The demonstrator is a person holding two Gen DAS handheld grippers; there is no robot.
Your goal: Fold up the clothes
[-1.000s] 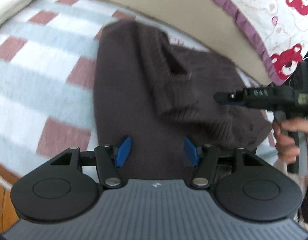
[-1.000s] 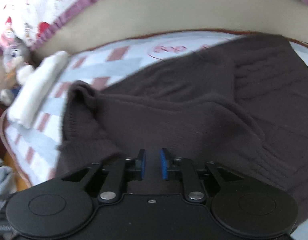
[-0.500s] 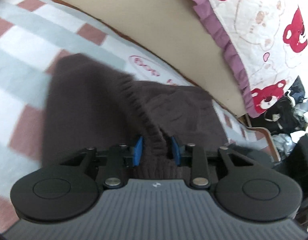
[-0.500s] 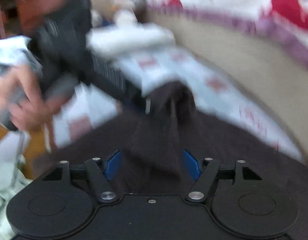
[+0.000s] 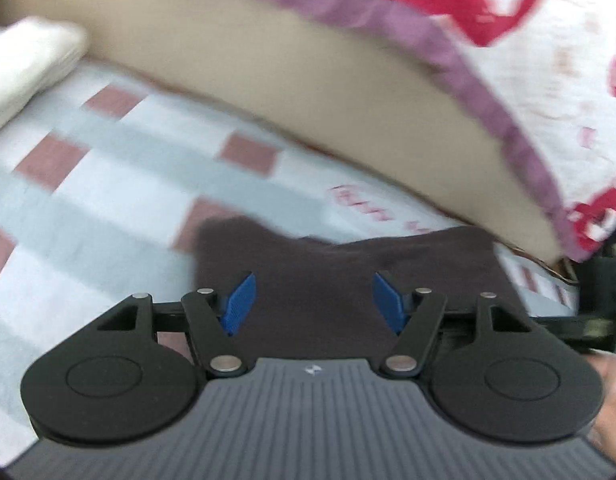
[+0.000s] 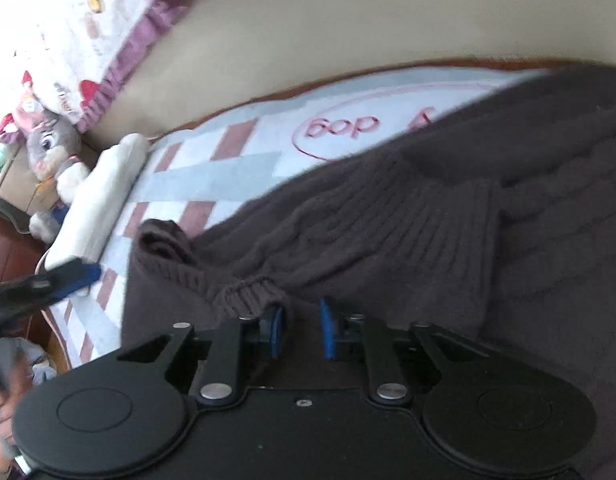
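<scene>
A dark brown ribbed-knit sweater (image 6: 407,220) lies on a checked blanket of pale blue, white and dusty-red squares (image 5: 108,200), partly folded, with a ribbed cuff turned across its body. Behind it is a plain tan padded surface (image 5: 268,64) and a white quilt with red bear print and purple frill (image 5: 527,60).

The left gripper (image 5: 313,300) has just been opening; its blue pads stand wide apart above flat knit and grip nothing.

The right gripper (image 6: 302,330) has just been closing; its jaws are narrow, a bunched ribbed edge lying at the left pad. Whether the pads pinch it cannot be told.

Pink lettering inside an oval on the blanket appears inverted, resembling "dog" (image 6: 341,126).
</scene>
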